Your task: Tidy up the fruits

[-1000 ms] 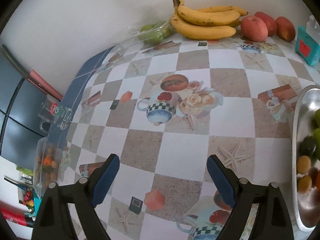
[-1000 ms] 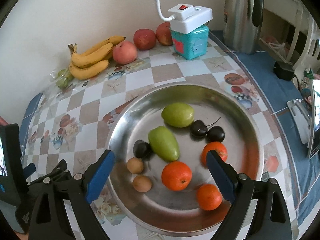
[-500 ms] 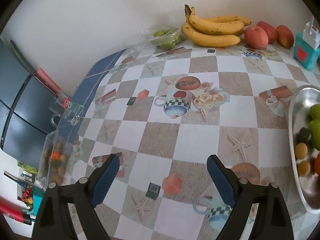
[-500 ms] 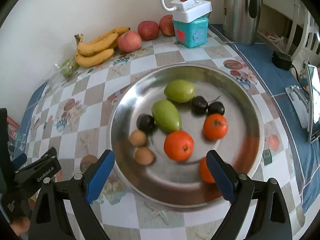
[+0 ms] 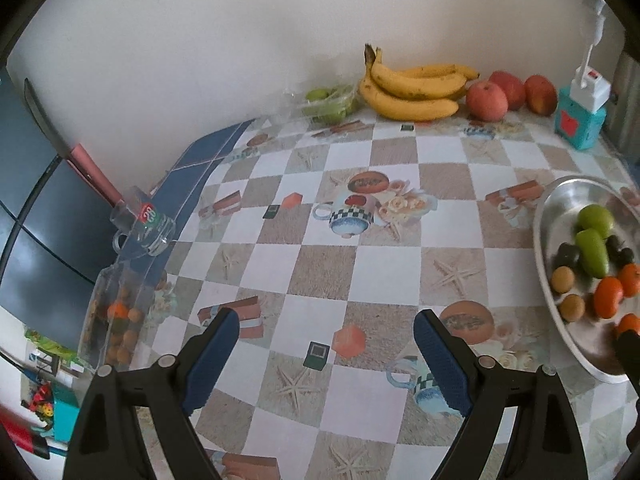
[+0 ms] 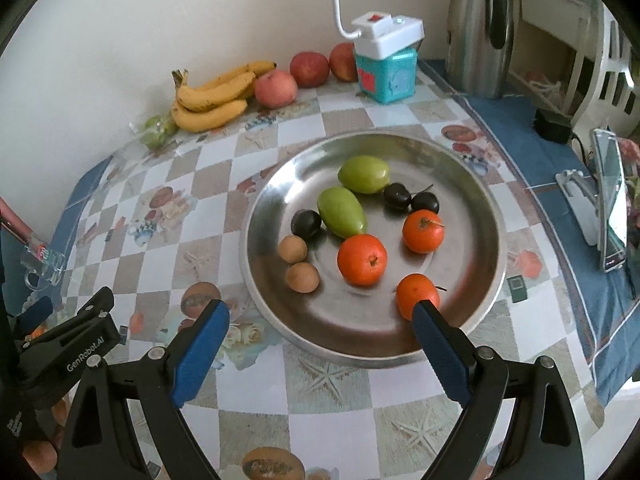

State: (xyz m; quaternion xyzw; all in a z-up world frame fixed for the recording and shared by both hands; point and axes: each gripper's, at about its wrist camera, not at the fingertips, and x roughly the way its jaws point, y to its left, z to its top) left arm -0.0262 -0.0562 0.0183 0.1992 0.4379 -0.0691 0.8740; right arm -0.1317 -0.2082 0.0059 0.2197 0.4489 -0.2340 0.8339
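A round steel tray point(image 6: 472, 184) holds two green fruits point(image 6: 342, 212), three oranges point(image 6: 362, 260), three dark plums point(image 6: 306, 222) and two small brown fruits point(image 6: 303, 277). My right gripper point(image 6: 320, 312) hangs open above the tray's near rim, holding nothing. In the left wrist view the same tray point(image 5: 541, 216) shows at the right edge. My left gripper point(image 5: 326, 320) is open over bare checked tablecloth. Bananas point(image 5: 412, 88), three red apples point(image 5: 486, 101) and a bag of green fruit point(image 5: 330, 100) lie along the back wall.
A teal box with a white switch unit point(image 6: 386, 58) and a steel kettle point(image 6: 482, 28) stand at the back. A phone on a stand point(image 6: 610, 200) is right. At the table's left edge lie a clear cup point(image 5: 144, 226) and a clear box of small fruit point(image 5: 116, 316).
Both grippers have drawn back and risen, so more of the table and tray shows. Fruits and tray have stayed put. Both jaws have kept the same width.
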